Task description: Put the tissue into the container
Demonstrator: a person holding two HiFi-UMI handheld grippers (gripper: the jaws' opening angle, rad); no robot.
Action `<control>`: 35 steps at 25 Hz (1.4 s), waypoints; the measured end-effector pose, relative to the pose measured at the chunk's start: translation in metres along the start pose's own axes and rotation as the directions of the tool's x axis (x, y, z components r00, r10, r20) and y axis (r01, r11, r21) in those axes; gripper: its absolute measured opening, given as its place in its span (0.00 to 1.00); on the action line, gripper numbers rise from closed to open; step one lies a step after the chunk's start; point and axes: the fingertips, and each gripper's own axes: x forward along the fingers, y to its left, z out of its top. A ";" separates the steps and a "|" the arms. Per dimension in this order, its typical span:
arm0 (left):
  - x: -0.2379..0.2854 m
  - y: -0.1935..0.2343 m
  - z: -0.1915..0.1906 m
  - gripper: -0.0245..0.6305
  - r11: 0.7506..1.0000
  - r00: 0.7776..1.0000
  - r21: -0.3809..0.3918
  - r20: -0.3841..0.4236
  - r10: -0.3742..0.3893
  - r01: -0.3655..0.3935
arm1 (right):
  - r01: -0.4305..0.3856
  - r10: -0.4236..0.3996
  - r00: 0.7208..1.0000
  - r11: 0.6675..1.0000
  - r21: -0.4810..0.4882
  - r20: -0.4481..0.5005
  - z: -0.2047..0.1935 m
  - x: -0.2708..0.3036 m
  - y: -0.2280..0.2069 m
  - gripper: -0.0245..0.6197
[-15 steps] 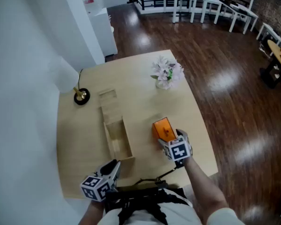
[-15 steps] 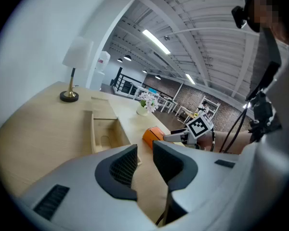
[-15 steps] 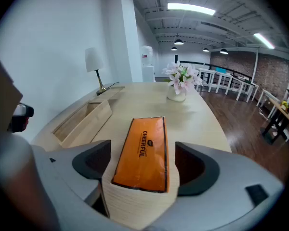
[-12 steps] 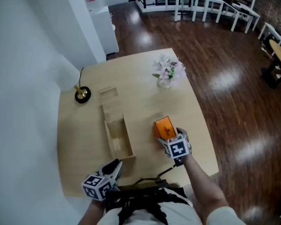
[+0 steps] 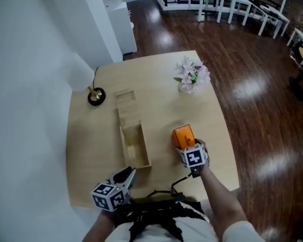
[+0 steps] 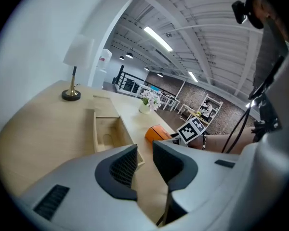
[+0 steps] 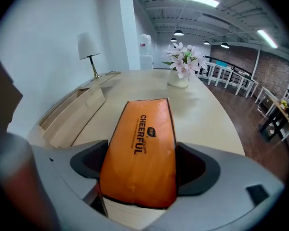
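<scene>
Tissue pack [image 7: 143,138] lies between the spread jaws of right claw [image 7: 142,161].

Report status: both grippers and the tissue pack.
Left gripper slightly open, empty. Right gripper open, straddling orange tissue pack on table. Container empty beside it, nothing between.

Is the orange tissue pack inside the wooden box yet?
Not yet. The pack lies on the table beside the box, between the right gripper's jaws.
</scene>
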 end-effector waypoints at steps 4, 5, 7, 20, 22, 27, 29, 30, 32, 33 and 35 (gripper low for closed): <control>-0.002 0.009 0.006 0.17 1.000 1.000 -0.005 0.023 0.014 -0.014 | -0.010 0.010 1.000 1.000 0.022 0.002 0.005 -0.006 0.002 0.72; -0.003 0.010 0.008 0.17 1.000 0.999 -0.010 0.028 0.016 -0.015 | -0.005 0.005 1.000 1.000 0.022 0.010 0.008 -0.009 0.001 0.71; -0.005 0.014 0.012 0.17 1.000 0.999 -0.016 0.039 0.020 -0.019 | 0.011 -0.012 0.999 1.000 0.018 0.034 0.016 -0.016 0.000 0.71; -0.022 0.031 0.029 0.17 1.000 0.994 -0.006 0.104 0.023 -0.023 | -0.006 -0.001 0.981 0.999 0.035 0.194 0.083 -0.062 0.034 0.68; -0.026 0.033 0.036 0.17 1.000 0.993 0.002 0.120 0.022 -0.023 | -0.014 0.008 0.976 1.000 0.023 0.216 0.093 -0.067 0.045 0.68; -0.037 0.038 0.045 0.17 1.000 0.989 0.010 0.147 0.021 -0.022 | -0.036 0.036 0.969 0.999 -0.001 0.246 0.109 -0.074 0.076 0.68; -0.041 0.041 0.044 0.17 1.000 0.988 0.008 0.151 0.020 -0.021 | -0.050 0.049 0.967 0.999 -0.003 0.251 0.114 -0.073 0.090 0.68; -0.043 0.043 0.043 0.17 1.000 0.988 0.006 0.152 0.020 -0.021 | -0.056 0.055 0.966 0.998 -0.005 0.253 0.116 -0.073 0.097 0.68; -0.048 0.045 0.041 0.17 1.000 0.988 0.003 0.152 0.020 -0.021 | -0.070 0.070 0.963 0.998 -0.012 0.259 0.119 -0.073 0.113 0.68; -0.050 0.047 0.039 0.17 1.000 0.988 0.003 0.152 0.019 -0.020 | -0.077 0.079 0.962 0.997 -0.015 0.263 0.122 -0.072 0.122 0.68; -0.054 0.050 0.037 0.17 1.000 0.988 0.003 0.151 0.017 -0.017 | -0.090 0.093 0.958 0.996 -0.023 0.271 0.126 -0.070 0.141 0.68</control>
